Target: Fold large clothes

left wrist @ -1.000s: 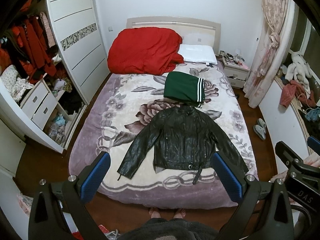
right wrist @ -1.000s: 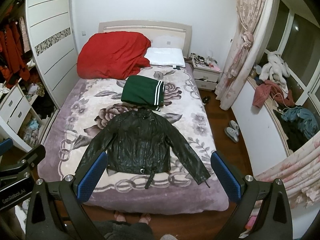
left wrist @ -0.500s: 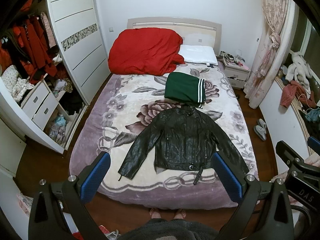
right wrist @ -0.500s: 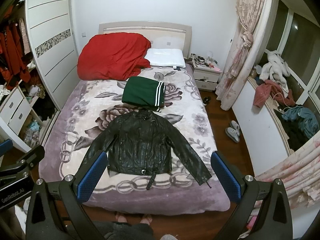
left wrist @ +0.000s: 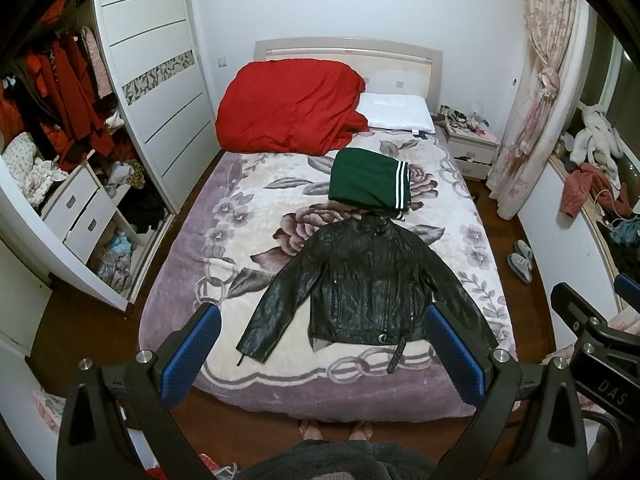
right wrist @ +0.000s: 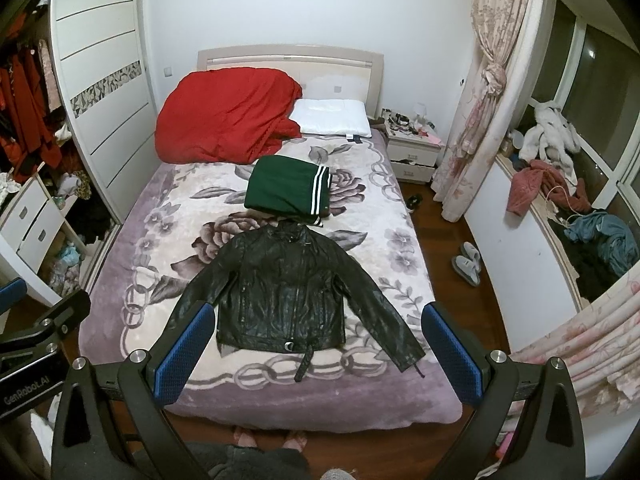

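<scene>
Both views shifted slightly; black jacket unmoved on bed; left claw, right claw released, empty

Even, soft indoor light is filling both views. Fisheye distortion is bending the edges, and dark vignetting is cutting the corners.

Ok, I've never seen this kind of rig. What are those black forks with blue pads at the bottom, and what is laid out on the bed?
Each picture comes from a fisheye camera on a hand-held gripper, looking forward along its two fingers. The forks are those fingers. One view shows the left gripper, the other the right gripper. Both are open, holding nothing, above the foot of the bed. On its floral blanket a black leather jacket lies spread flat, sleeves out. Beyond its collar sits a folded green garment with white stripes, then a red duvet and a white pillow.
</scene>
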`<state>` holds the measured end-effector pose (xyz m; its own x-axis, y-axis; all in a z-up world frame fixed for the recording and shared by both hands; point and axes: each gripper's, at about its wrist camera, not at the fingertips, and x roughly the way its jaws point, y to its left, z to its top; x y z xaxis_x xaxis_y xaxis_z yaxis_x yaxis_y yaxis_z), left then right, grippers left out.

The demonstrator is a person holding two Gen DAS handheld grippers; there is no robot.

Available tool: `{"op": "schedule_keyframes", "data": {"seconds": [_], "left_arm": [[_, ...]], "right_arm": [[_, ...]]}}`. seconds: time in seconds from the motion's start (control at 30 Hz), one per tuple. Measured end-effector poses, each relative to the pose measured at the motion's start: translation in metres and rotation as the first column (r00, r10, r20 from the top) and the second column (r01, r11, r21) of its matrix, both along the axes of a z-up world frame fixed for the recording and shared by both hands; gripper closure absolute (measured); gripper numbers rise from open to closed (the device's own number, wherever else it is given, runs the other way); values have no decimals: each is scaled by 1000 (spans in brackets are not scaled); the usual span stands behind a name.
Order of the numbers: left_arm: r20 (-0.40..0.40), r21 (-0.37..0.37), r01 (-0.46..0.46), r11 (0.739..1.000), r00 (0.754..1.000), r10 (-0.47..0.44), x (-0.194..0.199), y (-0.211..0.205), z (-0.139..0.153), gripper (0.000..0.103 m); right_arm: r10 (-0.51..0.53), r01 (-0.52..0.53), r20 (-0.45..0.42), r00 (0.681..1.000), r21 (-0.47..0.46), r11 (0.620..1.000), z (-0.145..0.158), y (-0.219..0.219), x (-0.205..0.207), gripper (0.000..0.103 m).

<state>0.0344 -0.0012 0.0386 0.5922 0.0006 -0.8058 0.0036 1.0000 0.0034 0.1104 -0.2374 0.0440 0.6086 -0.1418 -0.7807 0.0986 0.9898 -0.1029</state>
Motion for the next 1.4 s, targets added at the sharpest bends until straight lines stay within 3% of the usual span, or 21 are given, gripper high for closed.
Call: {"op": "schedule_keyframes", "data": {"seconds": [0.73, 0.93, 1.03, 1.13, 1.2, 1.23, 1.27, 1.33, 1.4], "left_arm": [[10, -4, 1, 1000, 1000, -1, 9, 1, 9, 0], [72, 84, -60, 995, 996, 54, 42, 2, -8, 0], [111, 136, -84, 987, 991, 69, 73, 2, -35, 0], [102, 190, -81, 978, 993, 63, 106, -5, -81, 0], [54, 220, -72, 973, 997, 61, 126, -10, -123, 0], [29, 229, -65, 971, 998, 60, 135, -12, -143, 0], [-15, 246, -64, 967, 997, 70, 150, -20, -169, 0], [-72, 242, -57, 969, 995, 76, 157, -22, -205, 0], [-140, 248, -55, 967, 986, 92, 173, -34, -247, 0]], "right_arm": [[-3, 3, 8, 1000, 2, 1000, 3, 5, 1, 0], [-40, 40, -4, 999, 53, 998, -6, 1, 26, 0], [-106, 112, -60, 993, 111, 987, -42, -20, 56, 0], [-231, 253, -155, 961, 136, 958, -108, -59, 85, 0], [-313, 347, -210, 926, 149, 926, -156, -93, 95, 16], [-339, 381, -243, 909, 155, 912, -178, -108, 100, 40], [-376, 433, -295, 878, 158, 887, -207, -129, 107, 51], [-434, 514, -357, 827, 169, 841, -254, -166, 107, 51], [-495, 607, -411, 766, 206, 768, -305, -212, 103, 51]]}}
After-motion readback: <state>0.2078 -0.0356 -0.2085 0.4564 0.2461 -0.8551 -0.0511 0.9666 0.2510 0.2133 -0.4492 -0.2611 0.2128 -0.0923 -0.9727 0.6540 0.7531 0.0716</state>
